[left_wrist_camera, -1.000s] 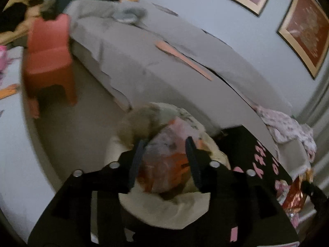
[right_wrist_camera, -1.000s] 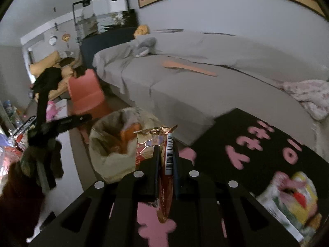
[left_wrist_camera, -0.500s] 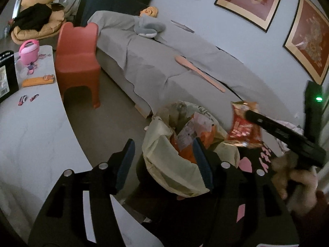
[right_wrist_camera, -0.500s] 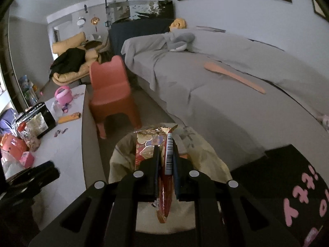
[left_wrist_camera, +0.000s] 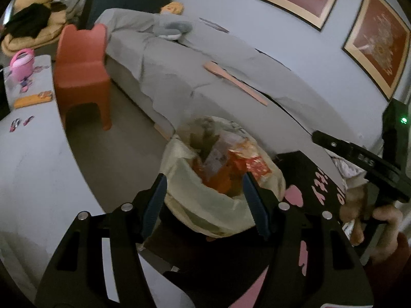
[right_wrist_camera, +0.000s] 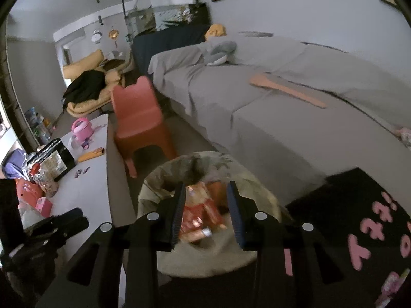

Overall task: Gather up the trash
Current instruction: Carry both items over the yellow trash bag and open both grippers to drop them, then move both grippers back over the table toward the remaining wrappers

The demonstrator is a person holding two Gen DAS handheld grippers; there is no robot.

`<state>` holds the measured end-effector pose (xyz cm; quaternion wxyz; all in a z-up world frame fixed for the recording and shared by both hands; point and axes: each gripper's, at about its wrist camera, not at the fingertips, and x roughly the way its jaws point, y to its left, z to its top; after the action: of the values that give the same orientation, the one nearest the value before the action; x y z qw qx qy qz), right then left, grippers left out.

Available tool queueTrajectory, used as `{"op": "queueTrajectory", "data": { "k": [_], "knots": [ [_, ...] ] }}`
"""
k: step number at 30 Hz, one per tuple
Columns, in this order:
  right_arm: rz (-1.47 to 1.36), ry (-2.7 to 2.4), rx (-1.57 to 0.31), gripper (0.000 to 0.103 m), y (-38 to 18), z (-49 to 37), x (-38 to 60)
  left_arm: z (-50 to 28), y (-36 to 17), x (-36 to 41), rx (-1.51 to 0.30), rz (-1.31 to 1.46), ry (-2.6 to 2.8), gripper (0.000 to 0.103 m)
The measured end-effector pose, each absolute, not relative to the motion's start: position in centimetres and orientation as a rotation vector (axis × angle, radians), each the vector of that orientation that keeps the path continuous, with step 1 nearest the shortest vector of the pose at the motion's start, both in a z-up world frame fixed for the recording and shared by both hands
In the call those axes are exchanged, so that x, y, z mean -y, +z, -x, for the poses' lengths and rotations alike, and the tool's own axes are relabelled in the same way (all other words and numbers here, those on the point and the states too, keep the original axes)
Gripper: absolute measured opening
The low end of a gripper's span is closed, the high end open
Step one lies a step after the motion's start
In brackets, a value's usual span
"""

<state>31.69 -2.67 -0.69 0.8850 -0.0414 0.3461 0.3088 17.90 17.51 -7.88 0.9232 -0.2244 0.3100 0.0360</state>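
Red snack wrapper loose below just-opened right tongs, left tongs wide, empty

Trash is filling the lined bin nearly to its rim; the red chair and sofa are crowding it.

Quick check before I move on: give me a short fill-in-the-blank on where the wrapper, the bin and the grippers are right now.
1. The red snack wrapper lies in the lined ____.
2. The right gripper has just been opening; its jaws are ____ of the wrapper.
3. The left gripper holds ____.
4. The small chair beside the bin is ____.

Missing words: trash bin; clear; nothing; red
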Motion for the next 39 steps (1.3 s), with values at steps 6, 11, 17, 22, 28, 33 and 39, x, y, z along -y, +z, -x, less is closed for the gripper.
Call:
{"op": "queueTrajectory", "data": {
  "k": [6,11,17,22,28,33,39],
  "knots": [
    [0.046,0.531,-0.695,0.033,0.5,-27.6,10.7,-18.9,-7.4,-14.3,-0.657,0.415,0.005,0.059],
    [0.036,0.417,-0.678,0.034,0.7,-23.4,17.7,-19.6,-7.2,-10.2,-0.667,0.363,-0.109,0.059],
    [0.039,0.241,-0.674,0.047,-0.4,-17.6,25.5,-20.5,-7.5,-4.5,-0.693,0.301,-0.283,0.059],
    [0.01,0.105,-0.719,0.047,-1.4,-13.9,31.9,-20.8,-8.2,0.4,-0.72,0.228,-0.418,0.059],
    [-0.088,-0.014,-0.762,0.047,-3.0,-9.4,38.1,-21.8,-9.0,5.6,-0.743,0.15,-0.606,0.059],
    [-0.155,-0.047,-0.787,0.047,-5.0,-7.5,39.9,-25.6,-9.4,11.2,-0.737,-0.01,-0.743,0.059],
    [-0.208,-0.049,-0.824,0.047,-7.0,-6.3,40.1,-31.3,-11.5,15.2,-0.817,-0.107,-0.708,0.059]
  ]
}}
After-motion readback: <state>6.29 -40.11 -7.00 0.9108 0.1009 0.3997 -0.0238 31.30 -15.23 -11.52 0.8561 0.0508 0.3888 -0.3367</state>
